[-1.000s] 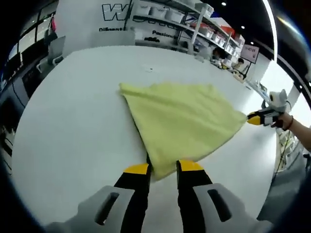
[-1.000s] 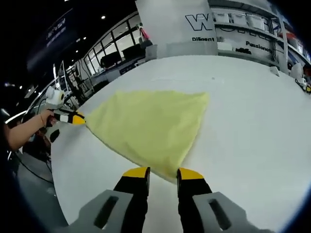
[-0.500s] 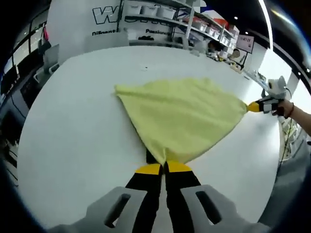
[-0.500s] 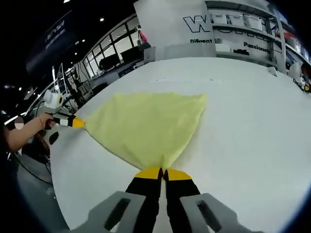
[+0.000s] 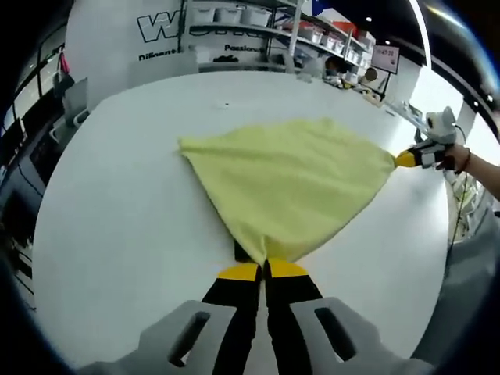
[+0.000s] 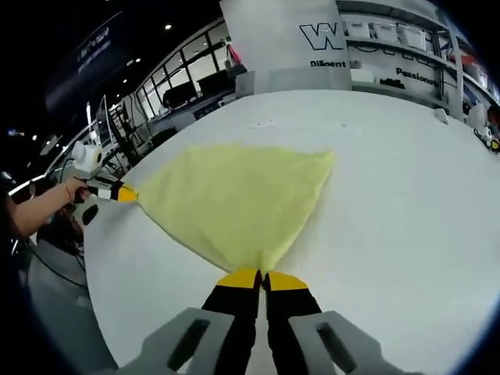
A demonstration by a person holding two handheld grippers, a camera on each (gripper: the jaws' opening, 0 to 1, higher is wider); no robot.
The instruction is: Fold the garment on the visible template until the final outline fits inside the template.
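On the table: white round-edged table (image 5: pixel 117 203) (image 6: pixel 406 195) carrying one yellow garment (image 5: pixel 285 183) (image 6: pixel 234 195), spread flat, roughly triangular between the two tools.
Garment position: lies near the middle of the tabletop, one free corner toward the far side, the two near corners each drawn out to a point at a tool.
Left gripper (image 5: pixel 262 269): jaws pressed together, pinching the near corner of the cloth, yellow tips meeting at the fabric edge. In the right gripper view it shows at the left (image 6: pixel 126 192), tip touching the cloth's pointed corner.
Right gripper (image 6: pixel 261 278): jaws closed tight on its own corner of the cloth. In the left gripper view it shows at the right (image 5: pixel 404 158), tip at the stretched corner.
Hands: a hand (image 5: pixel 455 158) holds the right tool; a hand (image 6: pixel 74 188) and forearm hold the left one.
Template: no outline discernible under or around the cloth.
Background: wall sign with large lettering (image 6: pixel 324 35), shelving (image 5: pixel 250 23) behind the table.
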